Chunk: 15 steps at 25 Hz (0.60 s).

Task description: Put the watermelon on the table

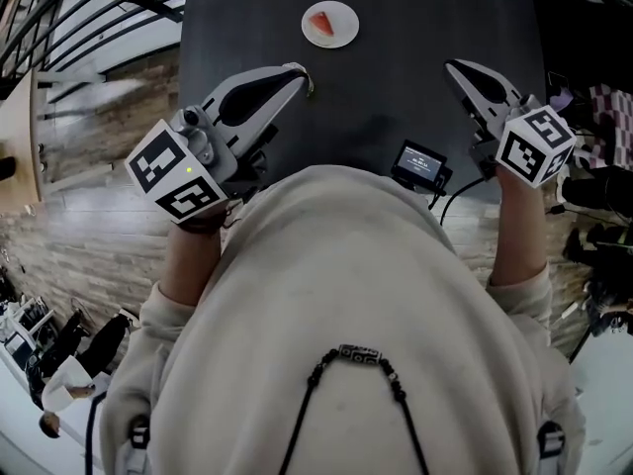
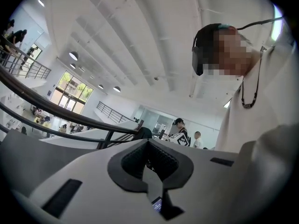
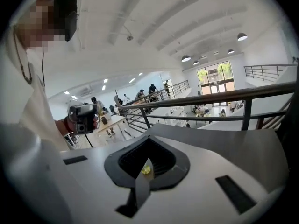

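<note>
A red watermelon slice (image 1: 323, 22) lies on a small white plate (image 1: 344, 36) at the far side of the dark table (image 1: 415, 28). My left gripper (image 1: 300, 71) hovers over the table's near left part, below the plate, jaws shut and empty. Level with it at the right, my right gripper (image 1: 453, 66) is also shut with nothing held. In the left gripper view the pads (image 2: 161, 160) meet. In the right gripper view the pads (image 3: 159, 160) meet too, with a tiny yellow speck (image 3: 146, 170) at their seam. Neither gripper view shows the watermelon.
A small black device with a lit screen (image 1: 420, 160) and its cable (image 1: 457, 194) sit at the table's near edge, in front of the person's chest. A metal railing (image 1: 89, 8) and wooden floor (image 1: 99, 166) lie to the left. Dark clutter (image 1: 598, 176) stands at the right.
</note>
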Tool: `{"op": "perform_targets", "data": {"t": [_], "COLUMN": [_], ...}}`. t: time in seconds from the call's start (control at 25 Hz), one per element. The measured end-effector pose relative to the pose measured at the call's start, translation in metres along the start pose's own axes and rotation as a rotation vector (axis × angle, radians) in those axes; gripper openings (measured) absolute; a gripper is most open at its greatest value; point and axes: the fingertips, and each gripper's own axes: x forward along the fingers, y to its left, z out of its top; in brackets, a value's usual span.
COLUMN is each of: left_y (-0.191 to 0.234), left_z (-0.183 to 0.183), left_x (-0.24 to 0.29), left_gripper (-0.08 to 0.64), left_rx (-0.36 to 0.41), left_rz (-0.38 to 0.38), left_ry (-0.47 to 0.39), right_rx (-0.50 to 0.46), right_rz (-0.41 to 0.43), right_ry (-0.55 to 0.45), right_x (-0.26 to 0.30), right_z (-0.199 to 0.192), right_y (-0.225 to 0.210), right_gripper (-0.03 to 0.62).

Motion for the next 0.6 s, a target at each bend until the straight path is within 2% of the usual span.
{"op": "perform_targets", "data": {"t": [0.36,0.6], "left_y": [0.001,0.0], "left_z": [0.006,-0.001], "left_x": [-0.001,-0.009], "left_gripper": [0.006,0.006], "left_rx": [0.01,0.001], "left_rz": [-0.006,0.01], "left_ry": [0.011,0.036], "right_rx": [-0.004,-0.021], "right_rz": [0.091,0.101], "right_ry": [-0.105,-0.096], "right_x": [-0.012,-0.015], "right_z": [0.033,0.031], "right_y": [0.037,0.044], "right_gripper": [0.015,0.015]}}
